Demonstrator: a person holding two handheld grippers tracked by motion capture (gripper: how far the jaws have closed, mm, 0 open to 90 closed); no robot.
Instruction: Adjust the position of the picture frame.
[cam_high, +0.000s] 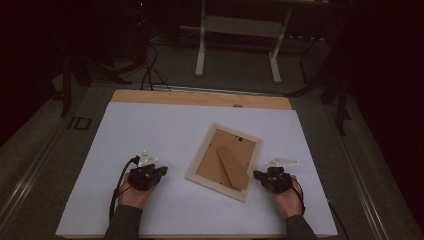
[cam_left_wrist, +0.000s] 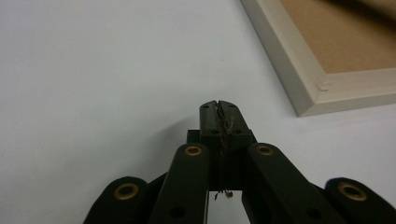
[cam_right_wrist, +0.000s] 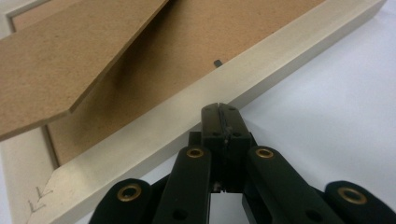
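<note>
White sheeting covers the wide rectangular table (cam_high: 150, 130), with a strip of bare wood showing along its far edge. On it, right of the middle and nearer the near edge than the far one, lies a pale wooden picture frame (cam_high: 224, 161), face down and turned at a slant to the table's edges, so that its brown fibreboard back faces up. A brown fibreboard stand leg (cam_high: 231, 167) runs across that back towards the frame's near right corner, and in the right gripper view its free end stands raised above the backing.

The left gripper (cam_high: 161, 171) rests on the sheet to the left of the frame, apart from it, pointing towards the frame's near left corner; in the left gripper view that corner (cam_left_wrist: 322, 88) lies ahead and to the side of the tips. Its black fingers (cam_left_wrist: 210, 116) are pressed together with nothing between them.

The right gripper (cam_high: 256, 174) sits just beside the frame's near right corner. Its black fingers (cam_right_wrist: 212, 119) are likewise closed on nothing, their tips right at the frame's pale outer rail (cam_right_wrist: 261, 74); whether they touch it I cannot tell.
</note>
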